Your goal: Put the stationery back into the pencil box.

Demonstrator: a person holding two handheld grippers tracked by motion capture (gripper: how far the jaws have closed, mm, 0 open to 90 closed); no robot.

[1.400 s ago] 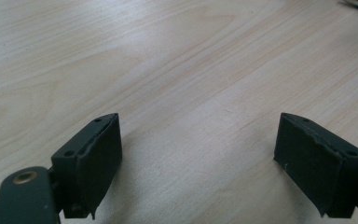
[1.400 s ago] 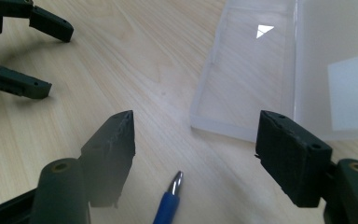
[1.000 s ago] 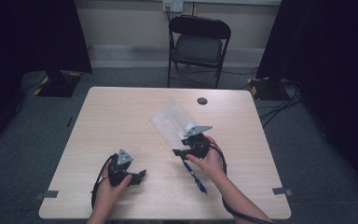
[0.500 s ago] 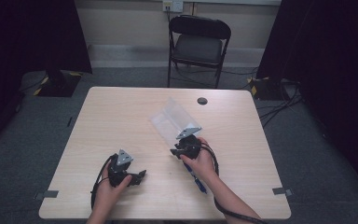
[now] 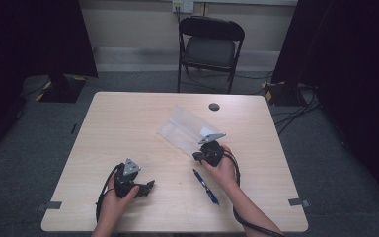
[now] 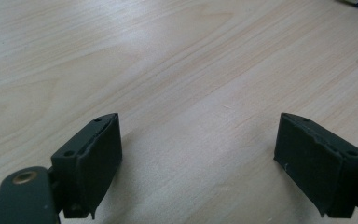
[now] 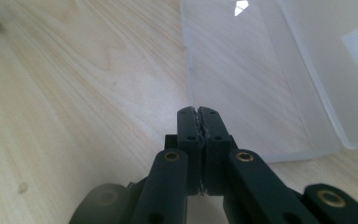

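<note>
The right gripper point(image 7: 199, 122) has just been closing; its jaws now pinch the near edge of the clear bag point(image 5: 187, 129), which lies flat mid-worktop point(image 5: 128, 123), probably to lift it (pen point(image 5: 206, 186) nearby). The left gripper point(image 6: 200, 154) rests open over bare wood.
</note>
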